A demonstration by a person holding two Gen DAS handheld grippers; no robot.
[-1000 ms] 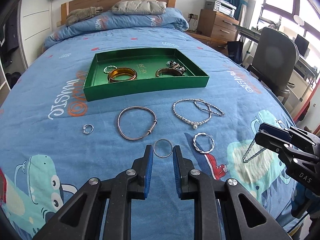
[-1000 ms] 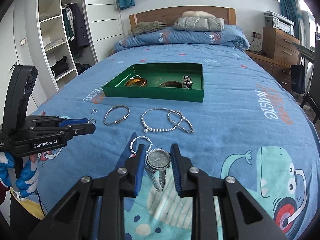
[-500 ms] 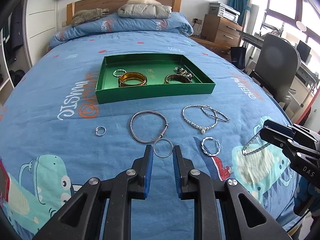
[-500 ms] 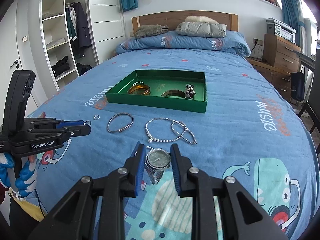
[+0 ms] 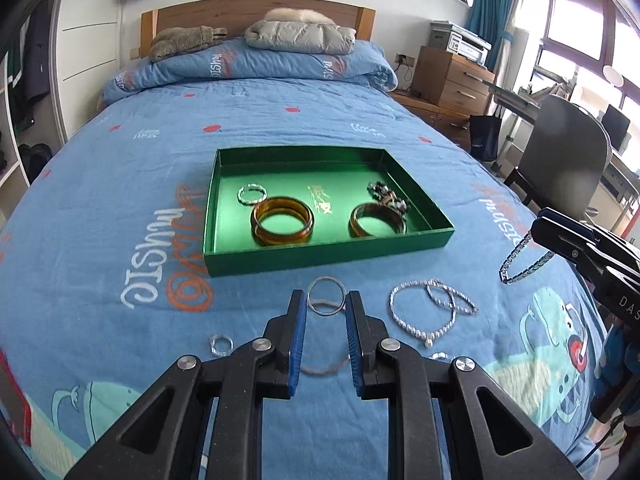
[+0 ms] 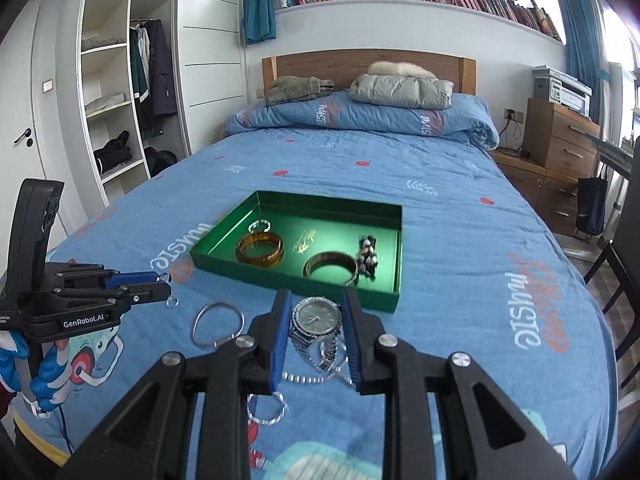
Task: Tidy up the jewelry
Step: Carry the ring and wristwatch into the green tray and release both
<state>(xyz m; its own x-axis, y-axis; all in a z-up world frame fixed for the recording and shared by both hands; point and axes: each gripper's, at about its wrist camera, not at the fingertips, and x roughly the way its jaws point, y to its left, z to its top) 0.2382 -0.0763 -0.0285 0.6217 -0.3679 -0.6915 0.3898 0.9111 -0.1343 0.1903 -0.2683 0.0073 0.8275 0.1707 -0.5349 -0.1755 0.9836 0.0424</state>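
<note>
A green tray [image 5: 320, 256] [image 6: 288, 278] lies on the blue bed and holds two amber bangles [image 5: 282, 226], a silver hoop and a dark charm piece [image 5: 388, 196]. My left gripper [image 5: 326, 304] is shut on a thin silver ring [image 5: 326, 296], held above the bed just before the tray's near wall. My right gripper [image 6: 314, 320] is shut on a silver watch [image 6: 316, 320], its band hanging down, also near the tray's front wall. On the bed lie a pearl bracelet [image 5: 420, 320], a chain bracelet [image 5: 452, 300], a silver bangle [image 6: 218, 324] and a small ring [image 5: 221, 345].
The right gripper shows in the left wrist view [image 5: 580, 248] with the watch band dangling. The left gripper shows in the right wrist view [image 6: 160, 284]. A twisted hoop [image 6: 266, 408] lies near me. A chair [image 5: 568, 168] and dresser [image 5: 452, 80] stand right of the bed.
Both grippers have risen and moved forward toward the tray, carrying the ring and the watch. The loose jewelry on the bed has not moved.
</note>
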